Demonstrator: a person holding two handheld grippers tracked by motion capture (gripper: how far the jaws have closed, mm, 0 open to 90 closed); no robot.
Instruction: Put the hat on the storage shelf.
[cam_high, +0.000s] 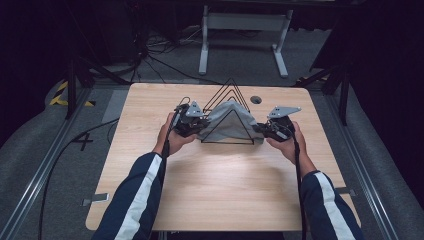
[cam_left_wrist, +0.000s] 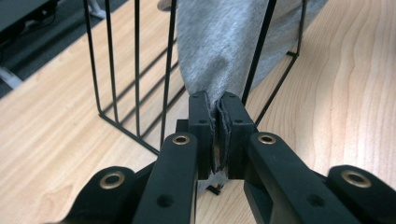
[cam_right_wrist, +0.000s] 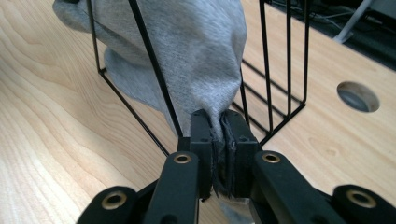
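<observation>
My left gripper (cam_left_wrist: 219, 121) and right gripper (cam_right_wrist: 219, 128) each pinch a corner of the soft, light grey cloth (cam_high: 227, 122), draped over the wire rack (cam_high: 227, 90) ahead.

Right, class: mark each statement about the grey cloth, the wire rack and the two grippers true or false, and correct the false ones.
1. The left gripper is shut on the grey cloth. True.
2. The right gripper hangs open, apart from the cloth. False: it too pinches the cloth.
3. The black wire rack has triangular frames. True.
4. The cloth lies flat on the wooden table, far from the rack. False: it is draped among the rack's wires.
5. A round hole sits in the table beyond the rack. True.
</observation>
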